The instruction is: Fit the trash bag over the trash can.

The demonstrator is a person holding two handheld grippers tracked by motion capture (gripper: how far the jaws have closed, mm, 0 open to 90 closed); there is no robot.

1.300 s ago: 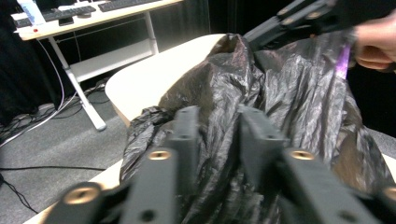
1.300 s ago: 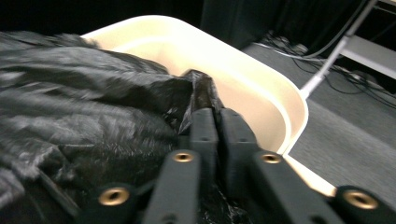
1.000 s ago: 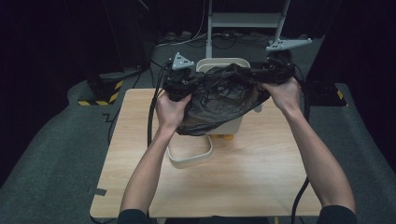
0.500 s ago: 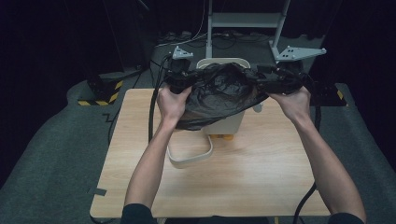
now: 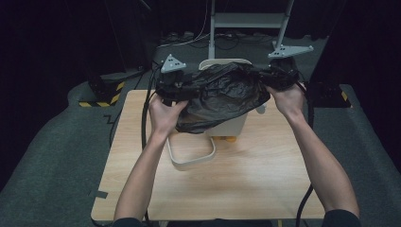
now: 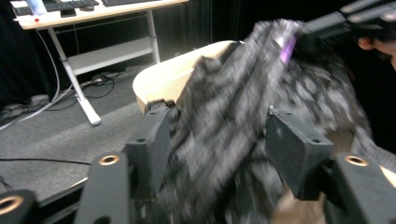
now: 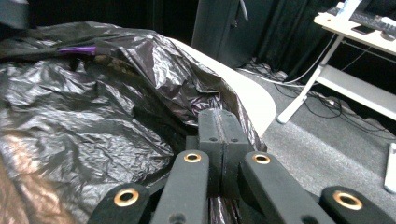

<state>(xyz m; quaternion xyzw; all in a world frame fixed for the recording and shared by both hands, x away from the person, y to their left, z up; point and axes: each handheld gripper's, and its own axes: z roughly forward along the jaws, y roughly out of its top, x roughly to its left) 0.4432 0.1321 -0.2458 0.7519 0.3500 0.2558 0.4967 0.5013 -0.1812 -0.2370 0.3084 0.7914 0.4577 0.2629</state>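
A crumpled black plastic bag (image 5: 222, 94) is stretched between both grippers above a white bin (image 5: 234, 126) on the wooden table (image 5: 265, 179). My left gripper (image 5: 191, 89) is at the bag's left edge. Its jaws (image 6: 219, 126) have just been opening and stand apart, with bunched bag film (image 6: 243, 93) lying loosely between them. My right gripper (image 5: 264, 76) holds the bag's right edge. Its jaws (image 7: 218, 122) have just closed flat together on the film (image 7: 93, 116), beside the bin's rim (image 7: 247, 95).
A white loop-shaped bin ring (image 5: 191, 163) lies on the table in front of the bin. A small orange thing (image 5: 230, 138) shows at the bin's foot. Behind the table stands a white desk frame (image 5: 246, 19). A yellow-black striped block (image 5: 101, 97) sits on the floor at left.
The bag has been pulled wider and farther over the bin's mouth. The left hand has shifted left along the bag's edge.
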